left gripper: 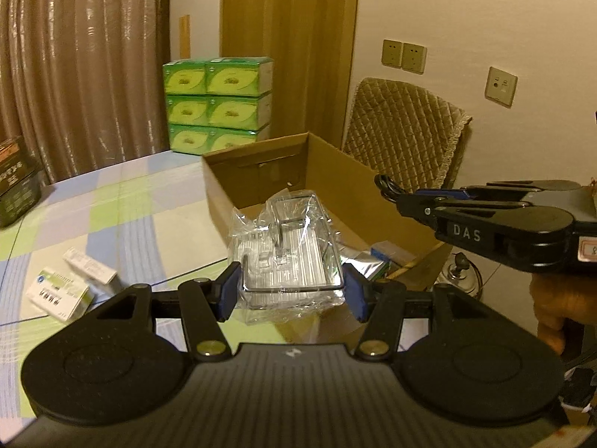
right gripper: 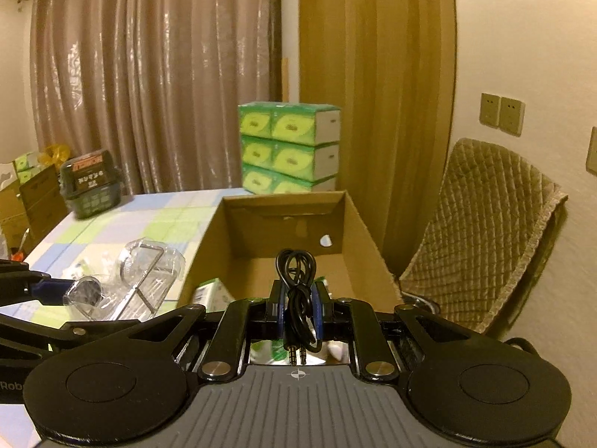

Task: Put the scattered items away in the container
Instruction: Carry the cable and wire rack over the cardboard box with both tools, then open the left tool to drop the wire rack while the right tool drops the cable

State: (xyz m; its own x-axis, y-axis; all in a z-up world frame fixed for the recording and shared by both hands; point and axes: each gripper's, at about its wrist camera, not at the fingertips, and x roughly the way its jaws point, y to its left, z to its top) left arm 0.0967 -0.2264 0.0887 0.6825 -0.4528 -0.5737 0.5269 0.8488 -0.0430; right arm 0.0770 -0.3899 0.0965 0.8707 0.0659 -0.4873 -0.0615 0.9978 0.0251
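My left gripper (left gripper: 291, 291) is shut on a clear plastic box (left gripper: 294, 257) wrapped in crinkled film, held just short of the cardboard box (left gripper: 261, 171). The same clear plastic box (right gripper: 145, 280) shows at the left of the right wrist view, beside the cardboard box (right gripper: 350, 231). My right gripper (right gripper: 297, 308) is shut on a coiled black audio cable (right gripper: 296, 280), its two plugs hanging down, over the carton's near end. That right gripper (left gripper: 395, 190) also reaches in from the right in the left wrist view. A few packets (left gripper: 377, 257) lie inside the carton.
Two small white medicine boxes (left gripper: 71, 283) lie on the checked tablecloth (left gripper: 123, 201) at the left. A dark basket (right gripper: 91, 190) stands at the table's far left. Green tissue packs (left gripper: 216, 104) are stacked behind the carton. A padded chair (left gripper: 403, 130) stands to the right.
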